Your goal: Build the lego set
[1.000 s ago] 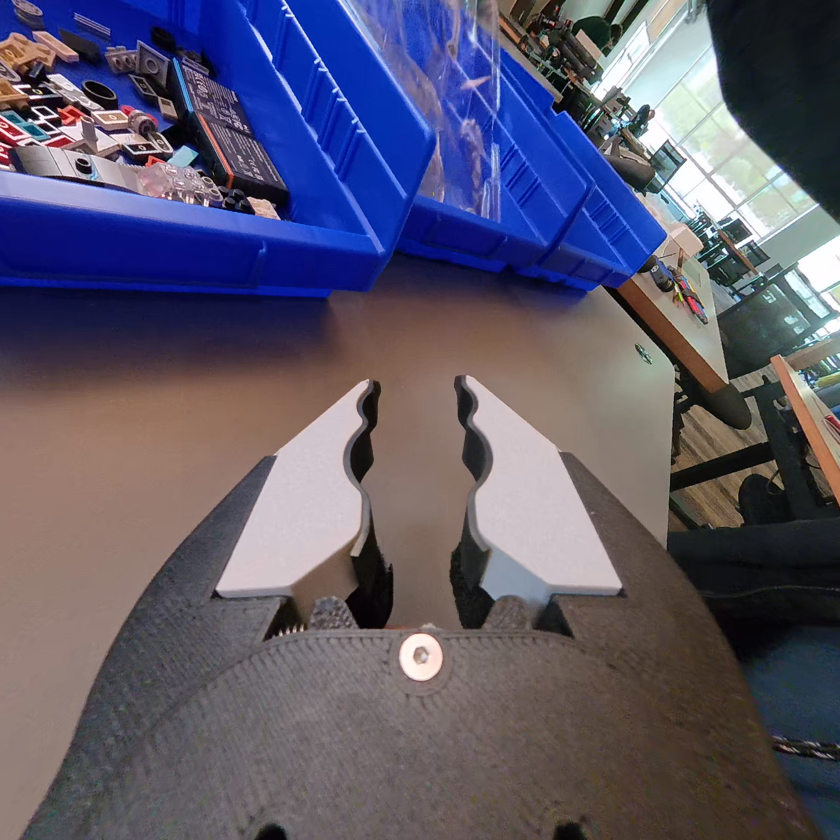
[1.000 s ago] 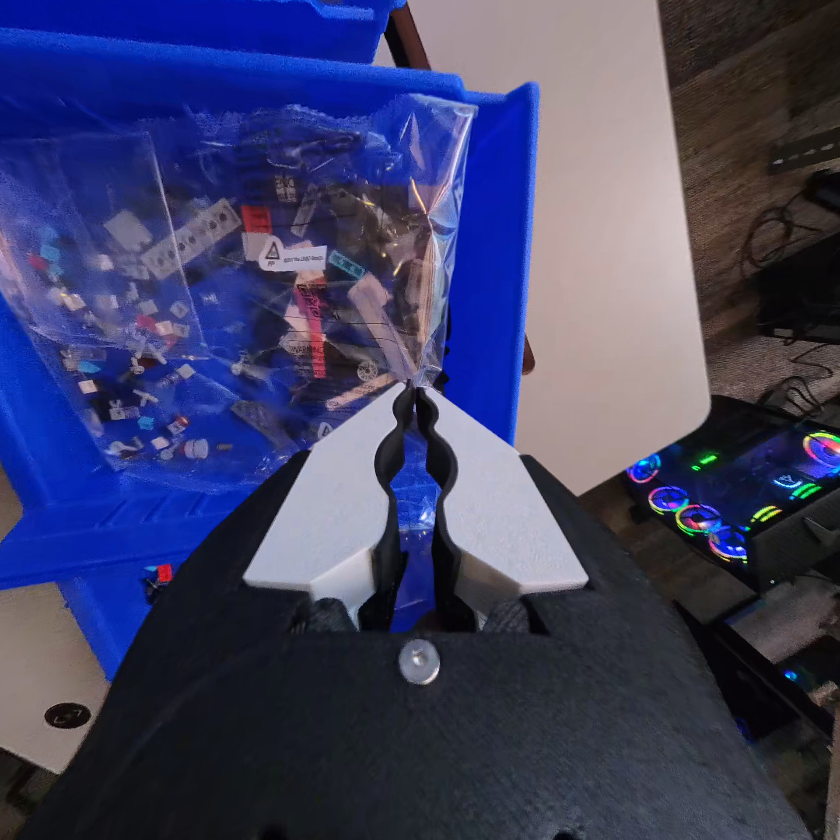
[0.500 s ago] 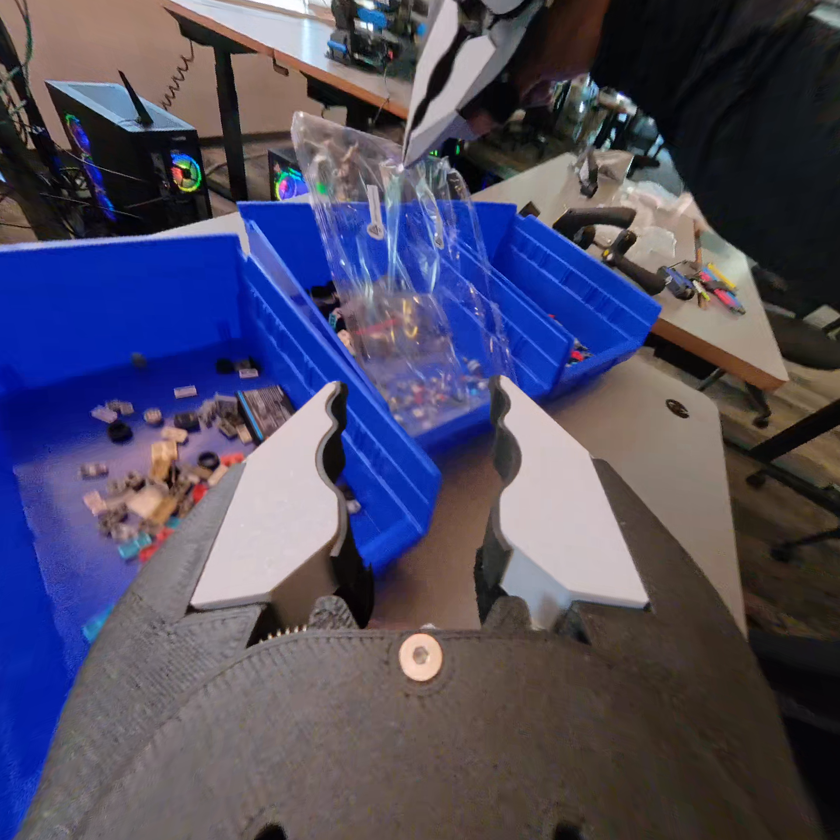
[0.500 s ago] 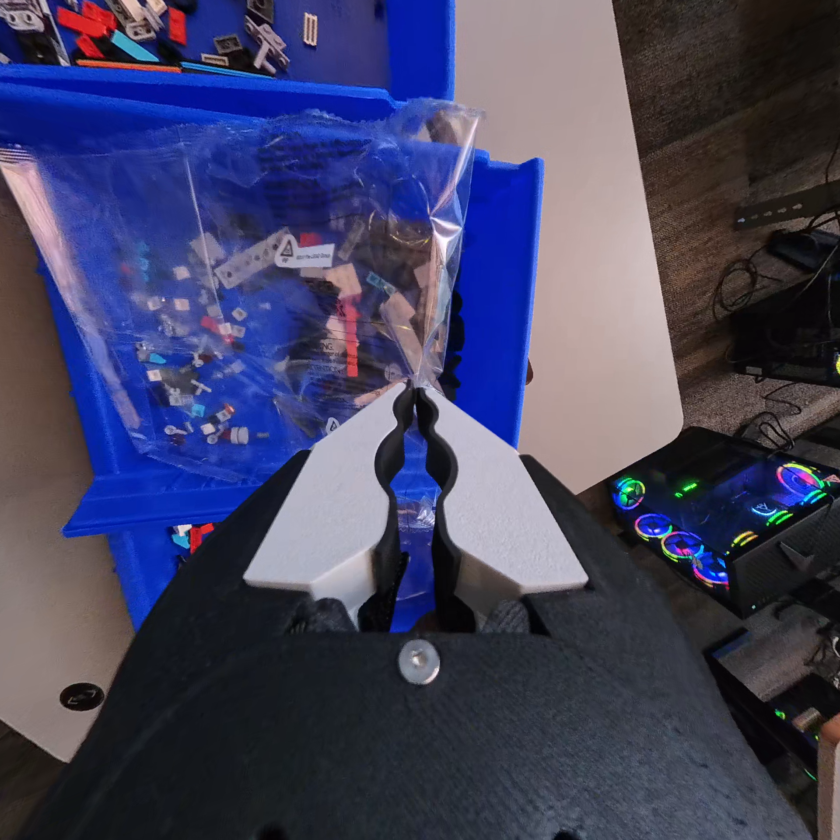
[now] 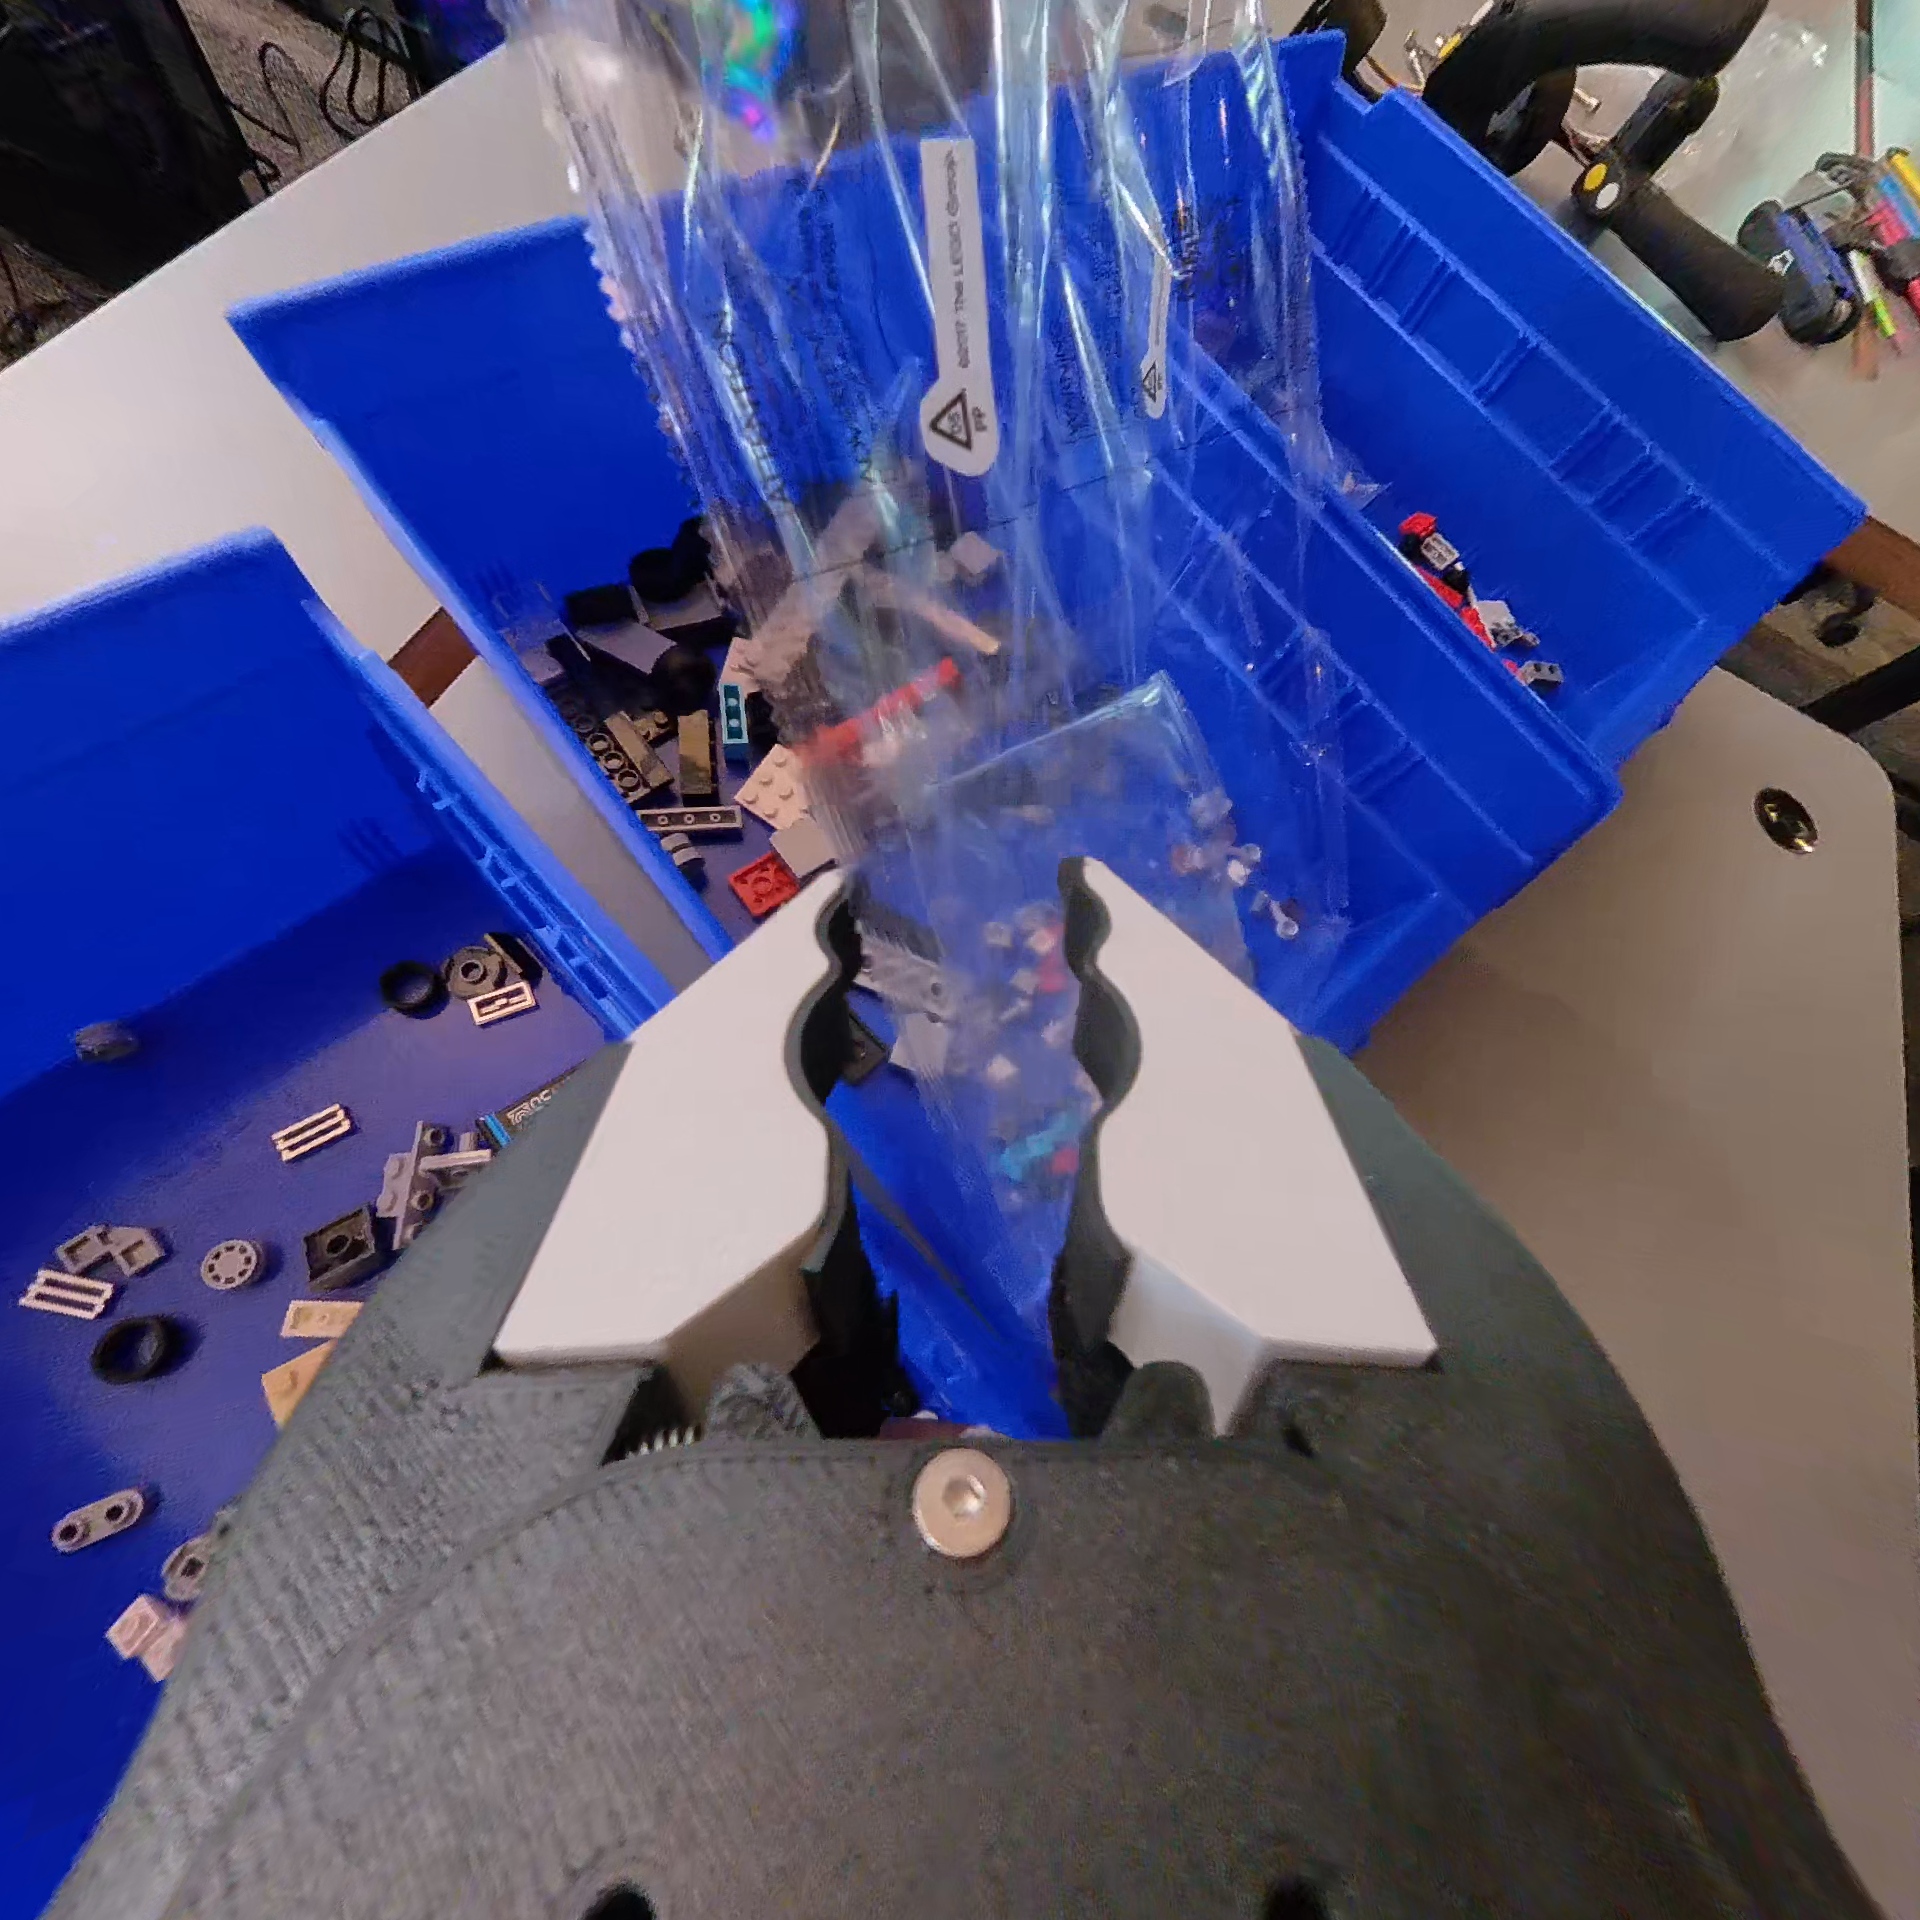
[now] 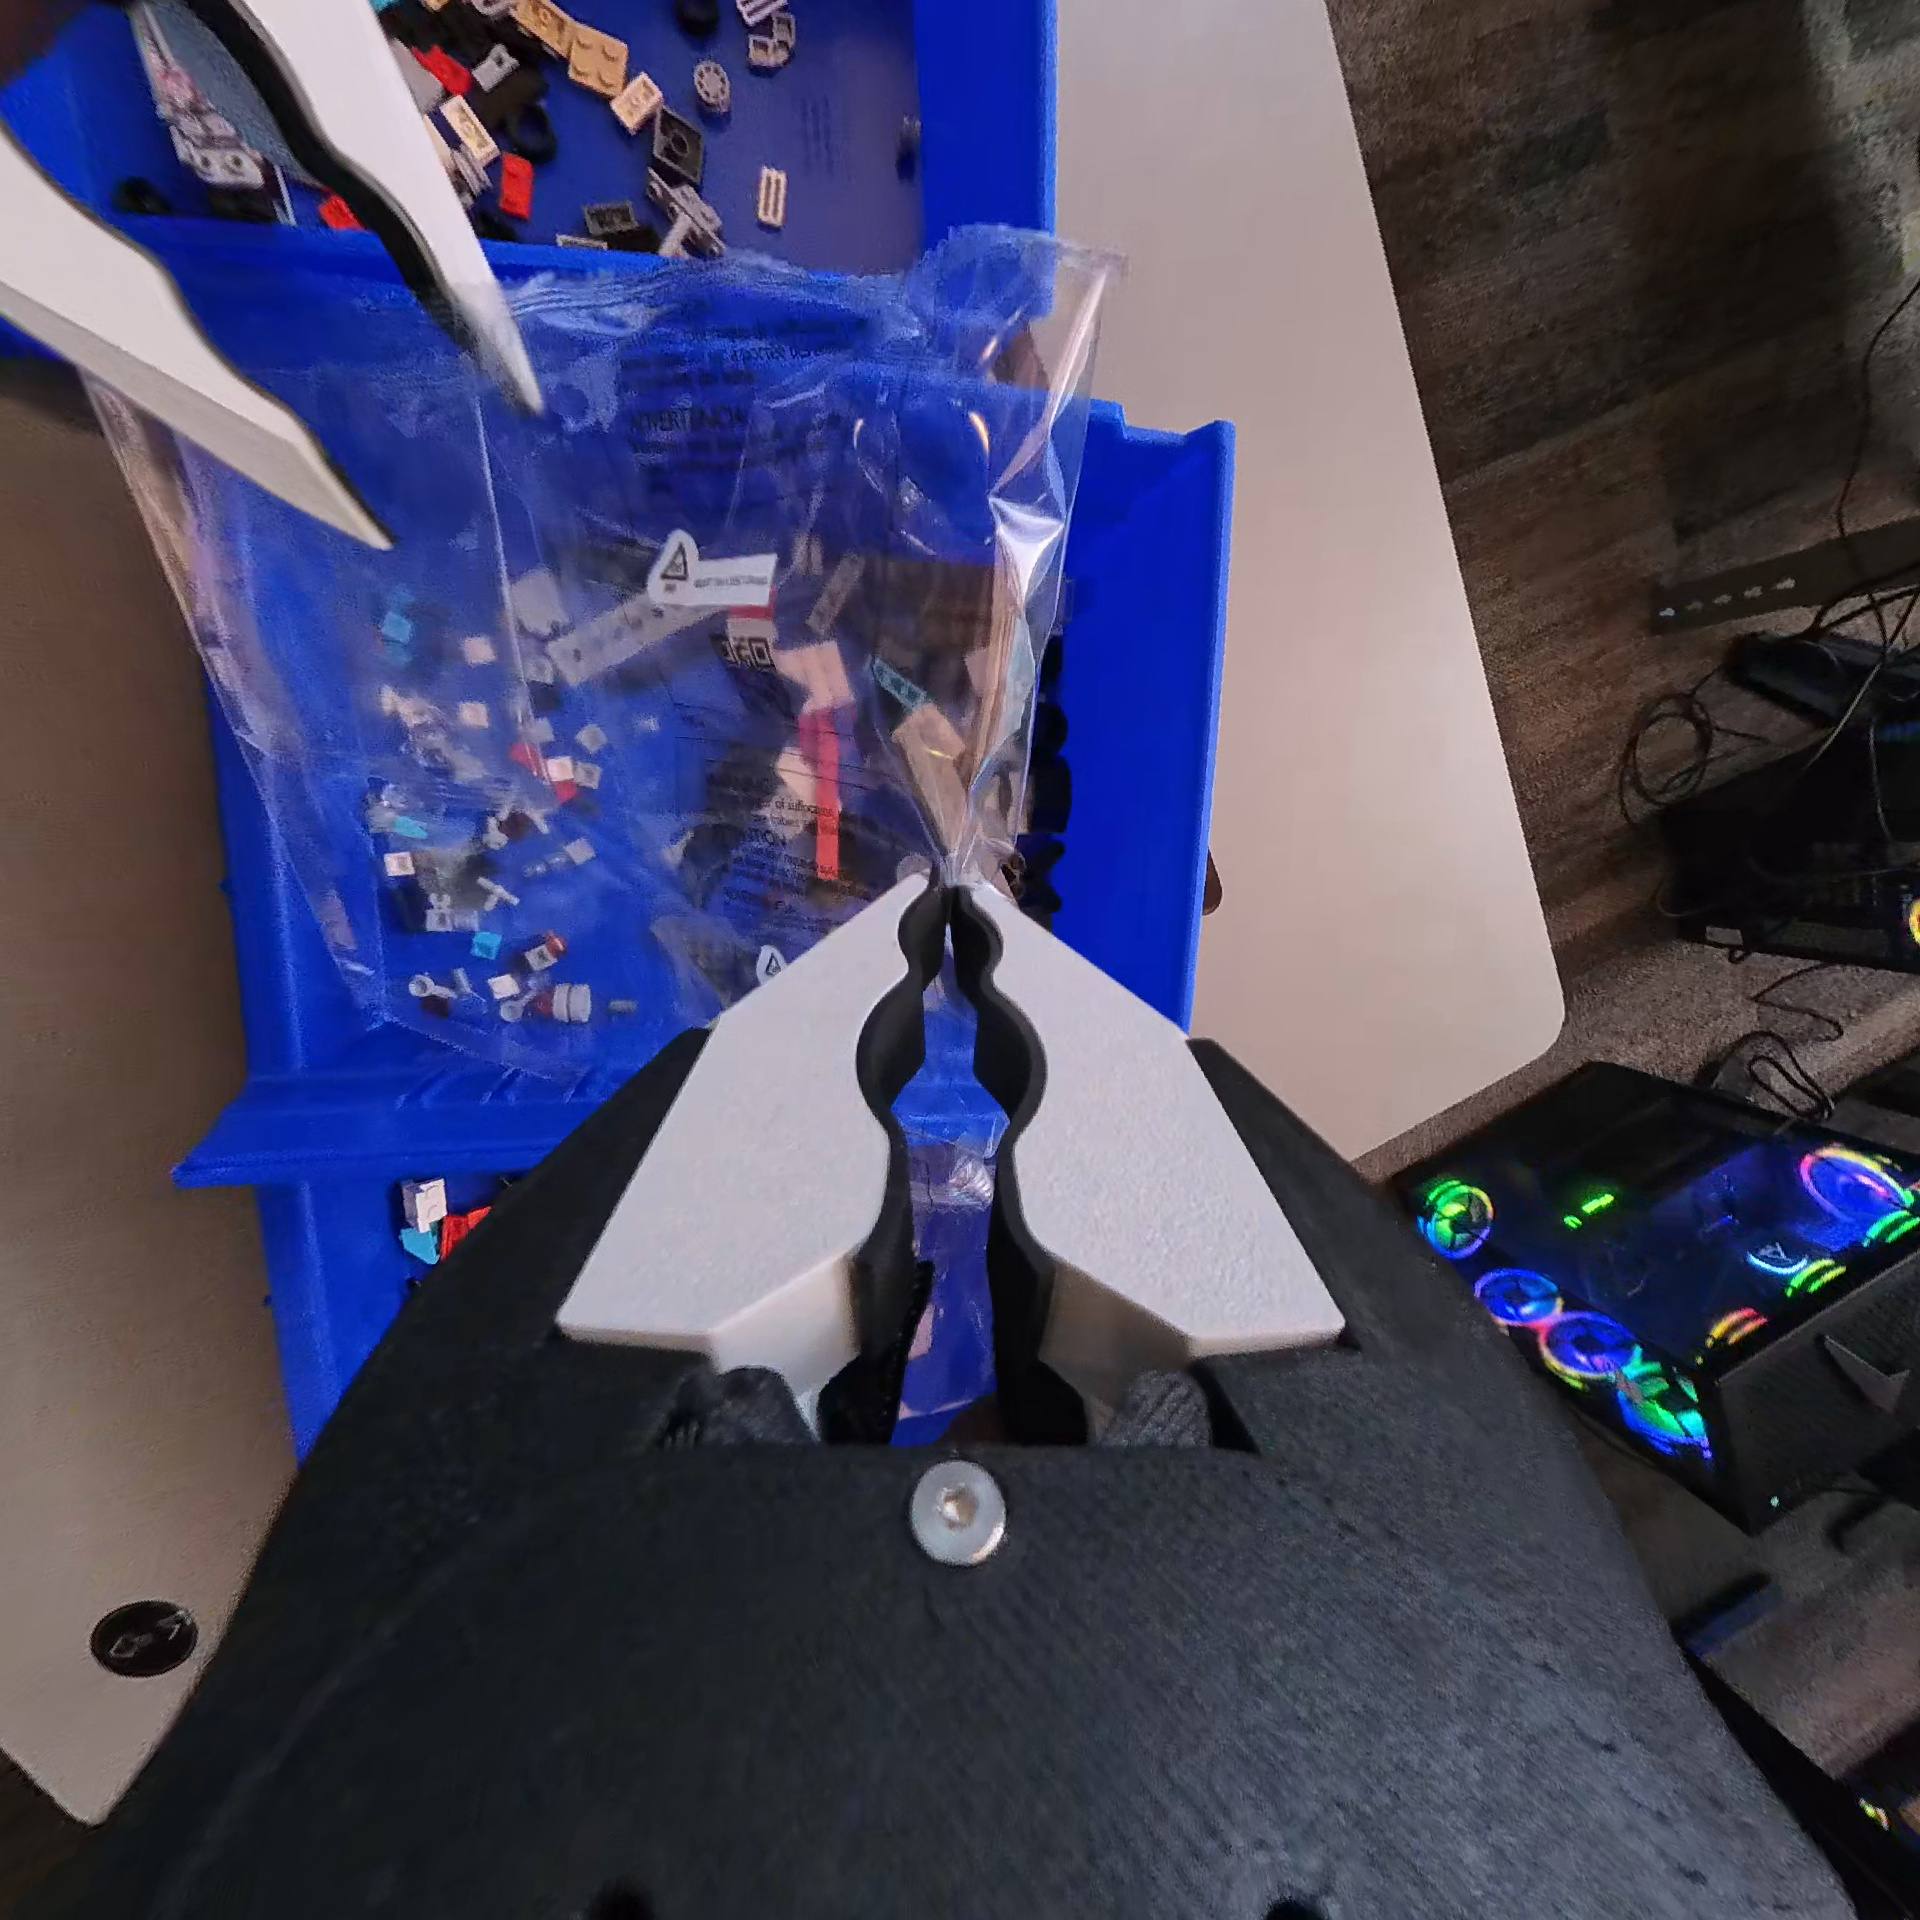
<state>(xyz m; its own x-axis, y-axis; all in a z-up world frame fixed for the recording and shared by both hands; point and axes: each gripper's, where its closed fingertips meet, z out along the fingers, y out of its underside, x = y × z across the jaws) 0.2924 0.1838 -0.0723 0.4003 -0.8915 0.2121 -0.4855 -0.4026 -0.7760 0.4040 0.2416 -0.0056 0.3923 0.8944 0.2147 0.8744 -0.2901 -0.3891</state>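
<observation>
A clear plastic bag (image 6: 623, 675) of small lego pieces hangs over a blue bin (image 6: 1143, 727). My right gripper (image 6: 940, 899) is shut on the bag's top corner and holds it up. My left gripper (image 5: 956, 894) is open, its fingers on either side of the bag's (image 5: 935, 416) lower end, where small pieces have gathered. I cannot tell whether they touch it. The left gripper also shows in the right wrist view (image 6: 457, 473), at the bag's far edge. Loose pieces (image 5: 686, 727) lie in the bin under the bag.
Three blue bins stand side by side on the grey table (image 5: 1662, 1143): a left one (image 5: 208, 727) with scattered pieces, the middle one (image 5: 468, 416), a right one (image 5: 1558, 416) with few pieces. A lit computer case (image 6: 1662, 1278) stands on the floor past the table edge. Some 15 centimeters of space lies between my two pairs of fingers.
My left gripper rose from the tabletop, swung toward the bins, and came up around the bag's lower end, its jaws narrowing. My right gripper kept hold and lifted the bag higher.
</observation>
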